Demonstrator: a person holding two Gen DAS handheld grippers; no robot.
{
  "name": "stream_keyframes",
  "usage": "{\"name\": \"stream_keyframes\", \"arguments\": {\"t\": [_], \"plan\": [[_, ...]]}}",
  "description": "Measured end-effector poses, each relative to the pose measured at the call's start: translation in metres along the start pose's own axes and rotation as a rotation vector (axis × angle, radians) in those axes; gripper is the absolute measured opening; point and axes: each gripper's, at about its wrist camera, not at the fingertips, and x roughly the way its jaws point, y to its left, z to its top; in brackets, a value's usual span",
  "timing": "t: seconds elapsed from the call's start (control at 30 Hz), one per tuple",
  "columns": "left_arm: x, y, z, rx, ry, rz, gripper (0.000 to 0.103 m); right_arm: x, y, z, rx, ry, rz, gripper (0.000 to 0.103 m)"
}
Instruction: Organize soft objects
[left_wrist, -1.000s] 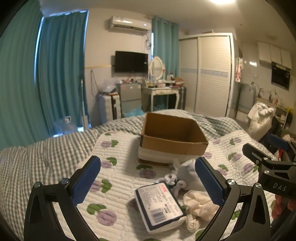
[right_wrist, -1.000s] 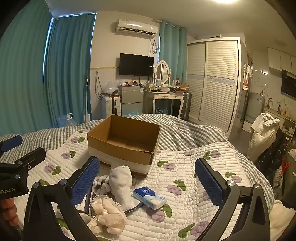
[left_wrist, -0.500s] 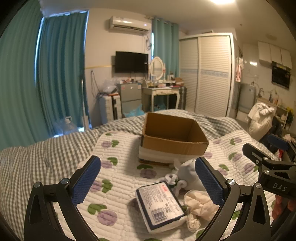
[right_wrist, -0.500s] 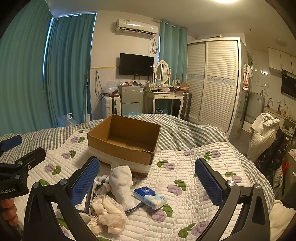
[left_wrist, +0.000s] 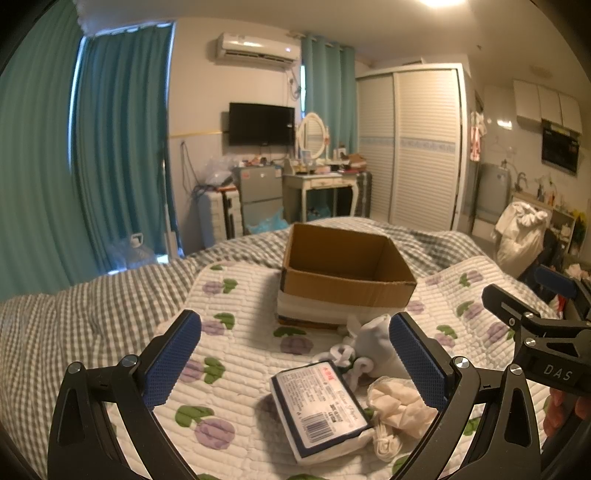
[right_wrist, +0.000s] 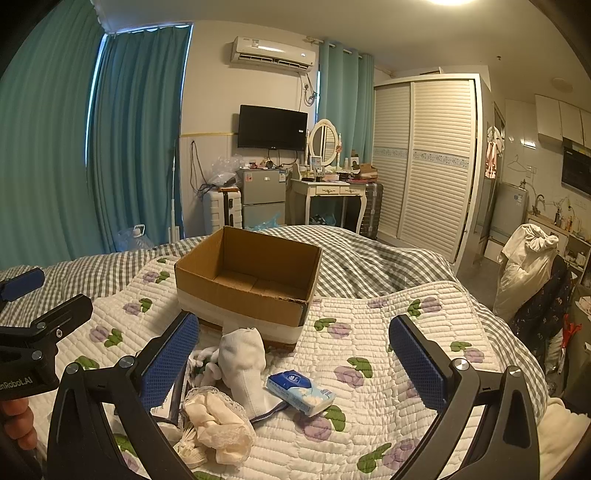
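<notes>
A bed (right_wrist: 388, 266) fills both views, with a white quilt (left_wrist: 236, 362) printed with purple flowers spread over its checked cover. On the quilt stands an open cardboard box (right_wrist: 251, 284), which looks empty from the right wrist view. Just in front of the box lies a small heap of soft things: a white sock (right_wrist: 243, 362), a cream lace-edged cloth (right_wrist: 218, 421), a large tissue pack (left_wrist: 319, 402) with its label up, and, a little to the right, a small blue tissue pack (right_wrist: 301, 393).

Both grippers hover above the heap and touch nothing. The left gripper (left_wrist: 295, 354) is spread wide and empty; the right gripper (right_wrist: 293, 358) is likewise spread wide and empty.

Nothing appears sorted yet, so this reads as the opening step: choosing a first piece. The next move probably calls for lowering one gripper over a single item, perhaps the sock or the small pack, closing on it alone without dragging its neighbours, then carrying it to the box.
</notes>
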Motion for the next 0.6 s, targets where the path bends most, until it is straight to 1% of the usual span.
{"name": "stream_keyframes", "arguments": {"t": [0.03, 0.6], "plan": [[-0.0001, 0.004, -0.0011, 0.0, 0.001, 0.001, 0.103, -0.0013, 0.0017, -0.0028, 0.001, -0.001, 0.0, 0.103], [-0.0008, 0.0033, -0.0029, 0.003, 0.001, 0.001, 0.103, -0.0001, 0.0001, 0.0005, -0.001, 0.003, 0.001, 0.103]]}}
